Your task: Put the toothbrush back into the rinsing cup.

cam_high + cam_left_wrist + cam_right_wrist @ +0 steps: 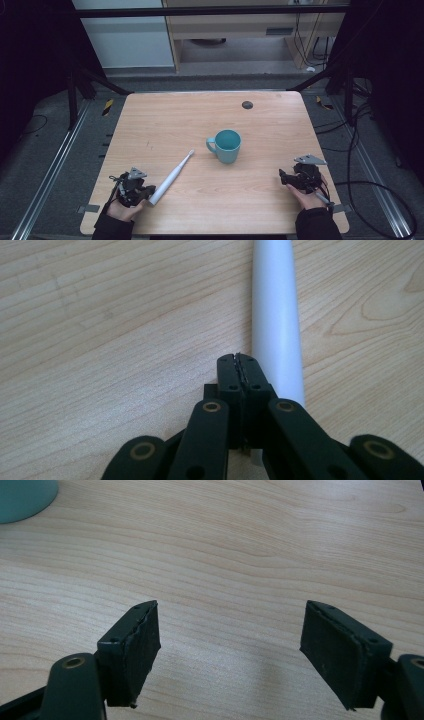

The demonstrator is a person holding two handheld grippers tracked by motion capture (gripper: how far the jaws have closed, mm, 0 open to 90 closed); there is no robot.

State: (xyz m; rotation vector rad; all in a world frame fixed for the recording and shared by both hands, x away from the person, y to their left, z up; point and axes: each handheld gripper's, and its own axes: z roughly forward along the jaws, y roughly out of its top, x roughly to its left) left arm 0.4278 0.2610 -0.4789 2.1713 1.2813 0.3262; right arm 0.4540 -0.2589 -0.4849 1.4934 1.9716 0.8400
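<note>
White plastic toothbrush (171, 177) lies flat on the tabletop (165, 125), in front of the teal cup (226, 145) and to its left, with its head pointing toward the cup. My left claw (134, 189) sits at the thick handle end; its jaws are pressed together, beside the handle and holding nothing. My right claw (300, 177), to the right of the cup, is spread wide and empty. I judge the toothbrush light, stiff and quite smooth, so I would take it at the thick handle.
</note>
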